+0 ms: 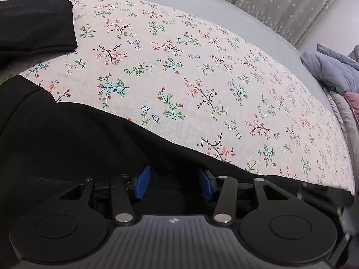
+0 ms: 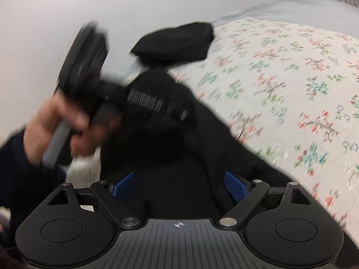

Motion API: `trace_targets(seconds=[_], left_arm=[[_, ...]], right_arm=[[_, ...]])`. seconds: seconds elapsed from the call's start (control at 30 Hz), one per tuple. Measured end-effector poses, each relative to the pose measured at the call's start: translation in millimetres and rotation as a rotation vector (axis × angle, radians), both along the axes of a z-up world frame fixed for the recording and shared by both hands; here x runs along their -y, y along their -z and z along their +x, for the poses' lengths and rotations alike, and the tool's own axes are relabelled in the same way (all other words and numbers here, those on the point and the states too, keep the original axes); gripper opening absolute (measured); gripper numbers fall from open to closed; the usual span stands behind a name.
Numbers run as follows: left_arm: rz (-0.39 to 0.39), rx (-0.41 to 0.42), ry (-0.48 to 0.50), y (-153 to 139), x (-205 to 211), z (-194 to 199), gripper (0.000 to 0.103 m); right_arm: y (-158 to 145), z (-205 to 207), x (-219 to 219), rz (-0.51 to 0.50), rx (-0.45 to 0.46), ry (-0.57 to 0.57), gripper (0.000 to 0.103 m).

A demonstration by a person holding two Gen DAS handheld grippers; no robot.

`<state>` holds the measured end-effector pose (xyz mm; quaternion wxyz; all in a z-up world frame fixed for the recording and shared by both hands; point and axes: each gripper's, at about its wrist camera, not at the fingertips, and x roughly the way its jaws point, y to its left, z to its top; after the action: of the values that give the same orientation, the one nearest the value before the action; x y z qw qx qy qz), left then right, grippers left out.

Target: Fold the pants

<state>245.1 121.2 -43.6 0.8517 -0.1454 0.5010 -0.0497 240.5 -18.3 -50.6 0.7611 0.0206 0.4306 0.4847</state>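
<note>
Black pants (image 1: 67, 139) lie on a bed covered by a floral sheet (image 1: 179, 71), bunched along the near-left edge; one folded end (image 1: 33, 22) rests at the far left. Left hand-held gripper (image 1: 174, 182) sits low over the black fabric, blue pads (image 1: 142, 182) partly apart, cloth dark beneath and between them; cannot tell whether they pinch it. Right hand-held gripper (image 2: 181, 187) has its blue pads (image 2: 235, 187) spread wide over the pants (image 2: 179, 148), nothing clamped. In the right wrist view, blurred, a hand (image 2: 56, 125) holds the left hand-held gripper (image 2: 184, 113) above the pants. Grey bedding (image 1: 332, 69) piles at the far right.
</note>
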Motion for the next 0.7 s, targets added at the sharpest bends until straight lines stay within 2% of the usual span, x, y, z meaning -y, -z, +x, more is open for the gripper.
trace_targets(seconds=[0.13, 0.2, 0.27, 0.3, 0.33, 0.37, 0.4, 0.43, 0.5, 0.6, 0.7], left_arm=[[0.068, -0.003, 0.016, 3.2, 11.6, -0.3, 0.036], [0.037, 0.0, 0.002, -2.3, 12.1, -3.2, 0.036], [-0.025, 0.052, 0.009, -12.0, 10.3, -8.1, 0.036], [-0.017, 0.114, 0.029, -18.0, 13.7, -10.3, 0.037], [0.034, 0.134, 0.052, -18.1, 19.6, -8.6, 0.038], [0.08, 0.105, 0.05, -11.5, 22.7, -4.4, 0.039], [0.101, 0.036, 0.035, 1.4, 23.3, 0.2, 0.039], [0.096, 0.002, 0.025, 10.7, 22.1, 1.4, 0.038], [0.125, 0.014, 0.051, 8.6, 25.4, 0.3, 0.038], [0.128, 0.01, 0.042, 10.8, 25.2, 1.0, 0.039], [0.146, 0.016, 0.051, 10.9, 27.6, 1.0, 0.039]], right_arm=[[-0.7, -16.5, 2.0, -0.034, 0.021, 0.008, 0.089], [1.1, -20.8, -3.9, -0.086, 0.048, 0.013, 0.089], [6.1, -24.3, -6.7, -0.108, 0.049, 0.006, 0.089], [6.7, -25.8, -8.0, -0.112, 0.058, 0.007, 0.089], [7.4, -27.1, -8.0, -0.11, 0.058, 0.015, 0.089], [4.9, -26.5, -5.6, -0.086, 0.041, 0.03, 0.089], [-1.1, -25.2, -1.4, -0.027, 0.019, 0.045, 0.089], [-9.3, -23.6, 6.1, 0.038, 0.01, 0.058, 0.089], [-27.4, -16.7, 22.2, 0.12, 0.031, 0.105, 0.089], [-36.2, 7.6, 49.6, 0.13, 0.039, 0.236, 0.09], [-16.6, 34.7, 62.5, 0.083, -0.053, 0.328, 0.09]])
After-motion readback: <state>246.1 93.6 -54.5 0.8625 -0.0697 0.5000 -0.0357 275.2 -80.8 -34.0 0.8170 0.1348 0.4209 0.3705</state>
